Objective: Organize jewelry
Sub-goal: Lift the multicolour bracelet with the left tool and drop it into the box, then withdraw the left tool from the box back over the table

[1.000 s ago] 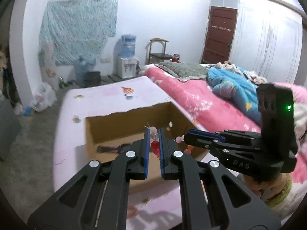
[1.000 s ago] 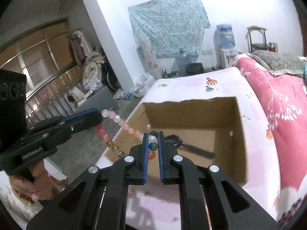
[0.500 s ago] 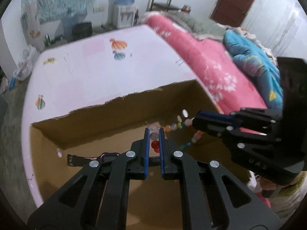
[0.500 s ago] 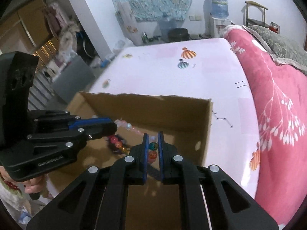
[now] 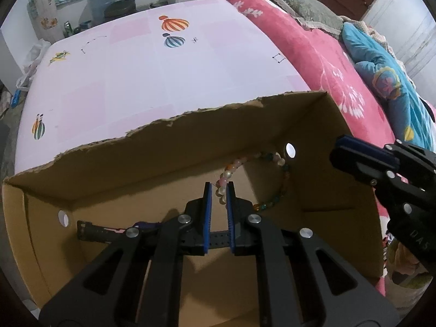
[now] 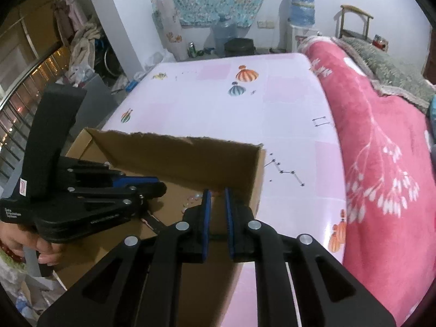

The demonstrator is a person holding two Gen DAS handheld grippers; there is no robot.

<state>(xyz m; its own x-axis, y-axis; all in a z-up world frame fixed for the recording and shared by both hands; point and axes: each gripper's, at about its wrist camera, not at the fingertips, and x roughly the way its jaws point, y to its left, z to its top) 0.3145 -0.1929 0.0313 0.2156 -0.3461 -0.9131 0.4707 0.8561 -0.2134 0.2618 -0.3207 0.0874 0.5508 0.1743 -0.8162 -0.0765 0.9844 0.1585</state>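
Seen from the left wrist, the left gripper [image 5: 217, 190] pinches one end of a bead bracelet [image 5: 256, 179] low inside the cardboard box [image 5: 190, 147], and the loop curves off to the right toward the far right corner. The right gripper [image 5: 343, 154] sits at the right, over the box wall. Seen from the right wrist, the right gripper [image 6: 216, 199] is opening with nothing between its jaws, above the box [image 6: 177, 152] on the pink table [image 6: 286, 114]; a few beads [image 6: 192, 200] show just left of it.

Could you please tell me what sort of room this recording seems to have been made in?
Most likely a lived-in bedroom at home: a bed with a pink floral blanket, a water dispenser against the wall, and clothes heaped by the window.
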